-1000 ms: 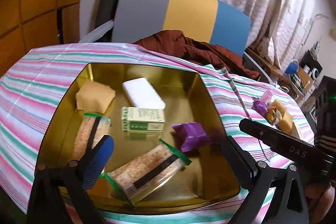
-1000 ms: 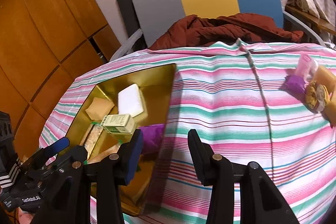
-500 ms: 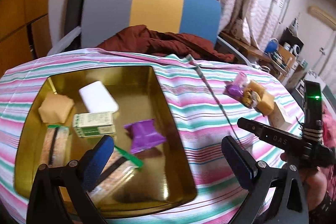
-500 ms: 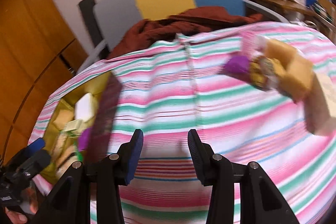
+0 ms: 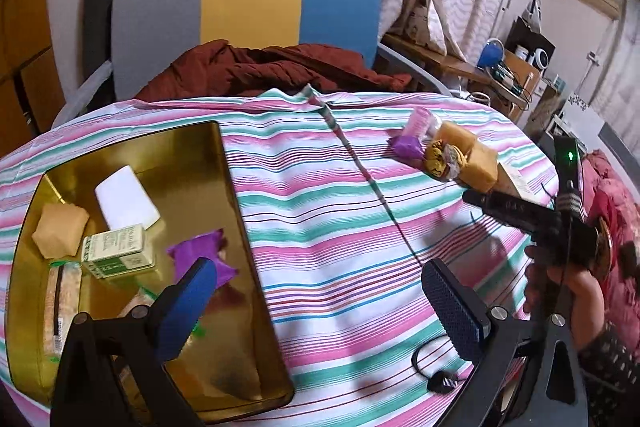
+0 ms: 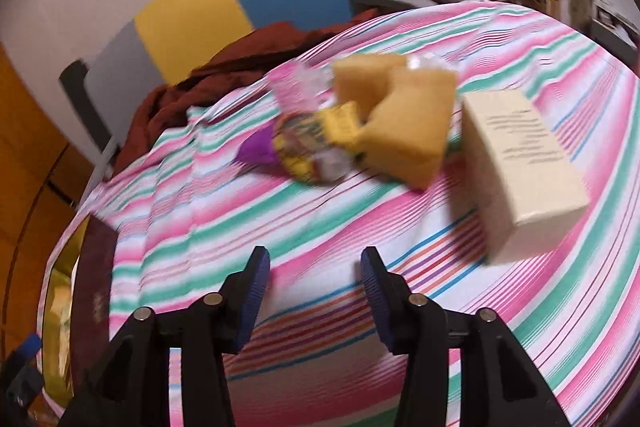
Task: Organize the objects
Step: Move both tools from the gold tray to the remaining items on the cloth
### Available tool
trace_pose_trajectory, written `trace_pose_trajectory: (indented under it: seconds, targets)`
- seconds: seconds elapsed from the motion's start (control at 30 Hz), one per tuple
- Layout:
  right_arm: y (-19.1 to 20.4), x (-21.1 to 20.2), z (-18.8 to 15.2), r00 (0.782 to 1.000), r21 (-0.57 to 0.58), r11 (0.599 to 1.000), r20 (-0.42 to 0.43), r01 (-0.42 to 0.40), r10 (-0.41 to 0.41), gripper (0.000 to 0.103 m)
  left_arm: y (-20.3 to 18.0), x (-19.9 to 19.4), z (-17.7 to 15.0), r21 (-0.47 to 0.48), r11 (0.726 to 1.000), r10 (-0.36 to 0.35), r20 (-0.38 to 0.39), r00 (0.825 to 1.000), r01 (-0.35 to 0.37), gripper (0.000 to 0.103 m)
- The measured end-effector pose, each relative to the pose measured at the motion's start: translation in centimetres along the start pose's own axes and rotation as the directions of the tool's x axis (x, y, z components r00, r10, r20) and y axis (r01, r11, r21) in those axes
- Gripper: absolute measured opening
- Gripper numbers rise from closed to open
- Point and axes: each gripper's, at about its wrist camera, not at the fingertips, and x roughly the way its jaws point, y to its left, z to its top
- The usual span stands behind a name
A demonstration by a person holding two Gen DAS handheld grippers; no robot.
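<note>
Striped cloth-covered surface [image 5: 320,227] before a tri-colour chair [image 5: 248,7]. The unsorted pile — yellow sponges [image 6: 408,115], a purple packet [image 6: 258,151] and a cream box [image 6: 520,163] — lies ahead of the right gripper [image 6: 316,283], whose fingers stand apart and empty, while the gold tray [image 5: 240,223] of sorted items sits below the left gripper [image 5: 324,307], fingers likewise wide apart. Judged step: reaching for the next item; the next move calls for closing on one piece without dragging its neighbours.

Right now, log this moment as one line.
left gripper: open, empty, above tray edge | right gripper: open, empty, facing pile of sponges, packets, box | tray: six items inside
</note>
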Motion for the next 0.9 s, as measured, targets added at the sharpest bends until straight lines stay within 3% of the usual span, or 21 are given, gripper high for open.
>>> trace_pose_trajectory:
  seconds: [0.1, 0.47, 0.7, 0.9]
  targets:
    - [-1.4, 0.6, 1.4, 0.999, 0.042, 0.998, 0.017, 0.037, -0.037, 0.056, -0.6, 0.4, 0.3, 0.012, 1.0, -0.006, -0.009, 1.0, 0.006, 0.103]
    - [-4.1, 3.3, 5.4, 0.996, 0.204, 0.978, 0.056, 0.051, -0.064, 0.057, -2.5, 1.8, 1.4, 0.045, 0.999, -0.013, -0.031, 0.999, 0.014, 0.103]
    - [-4.3, 5.2, 6.5, 0.994, 0.156, 0.985, 0.058, 0.079, -0.089, 0.057, -4.1, 2.5, 2.7, 0.092, 0.996, -0.016, -0.025, 1.0, 0.018, 0.103]
    - [-4.6, 4.4, 5.5, 0.994, 0.064, 0.997, 0.097, 0.052, -0.058, 0.049, -5.8, 3.6, 5.0, 0.137, 0.99, -0.03, -0.013, 0.999, 0.031, 0.103]
